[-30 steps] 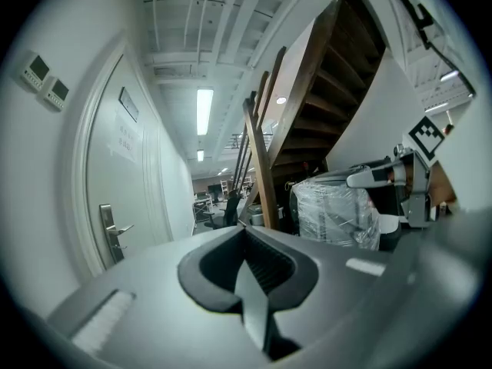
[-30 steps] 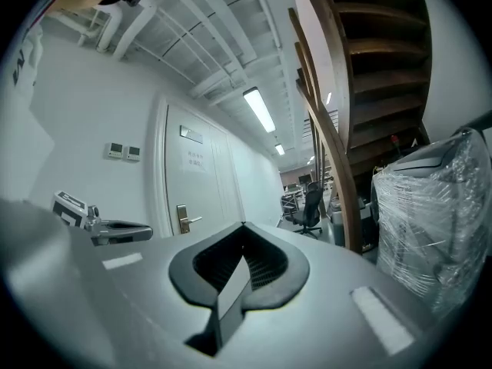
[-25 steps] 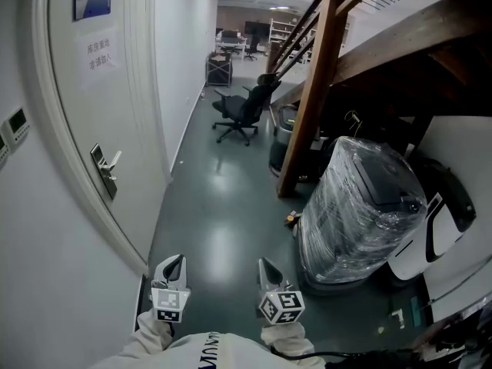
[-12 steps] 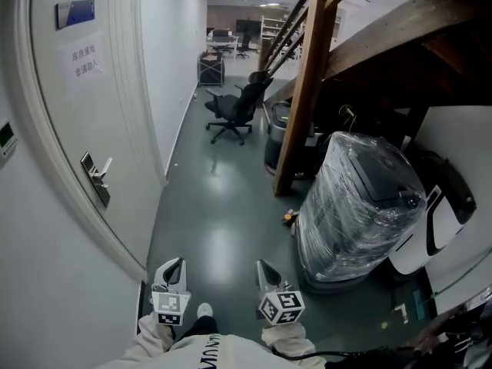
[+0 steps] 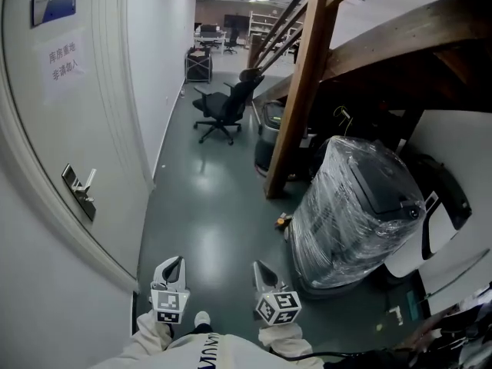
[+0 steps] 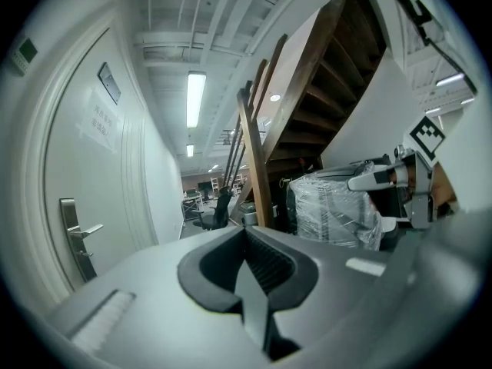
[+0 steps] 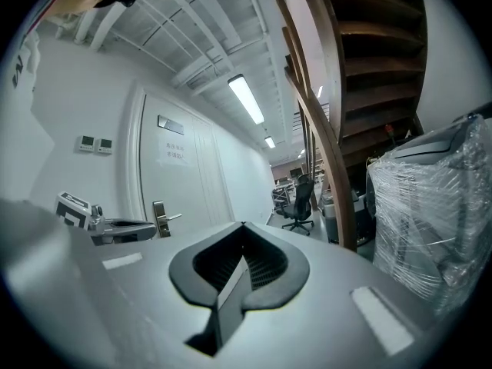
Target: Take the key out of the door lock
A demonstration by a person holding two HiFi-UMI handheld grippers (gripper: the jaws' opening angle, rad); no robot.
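Approach stage, by judgement: left gripper [image 5: 175, 266] and right gripper [image 5: 263, 270] both clenched on nothing at lower centre of the head view, door lock [image 5: 78, 194] at mid-left on the door [image 5: 46, 121], well apart from both, key too small to make out; next move calls for closing in and opening one gripper.

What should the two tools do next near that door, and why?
Probably turn left and lift the right tool toward the door handle: it and the left tool are shut, empty and low, well apart from the door.
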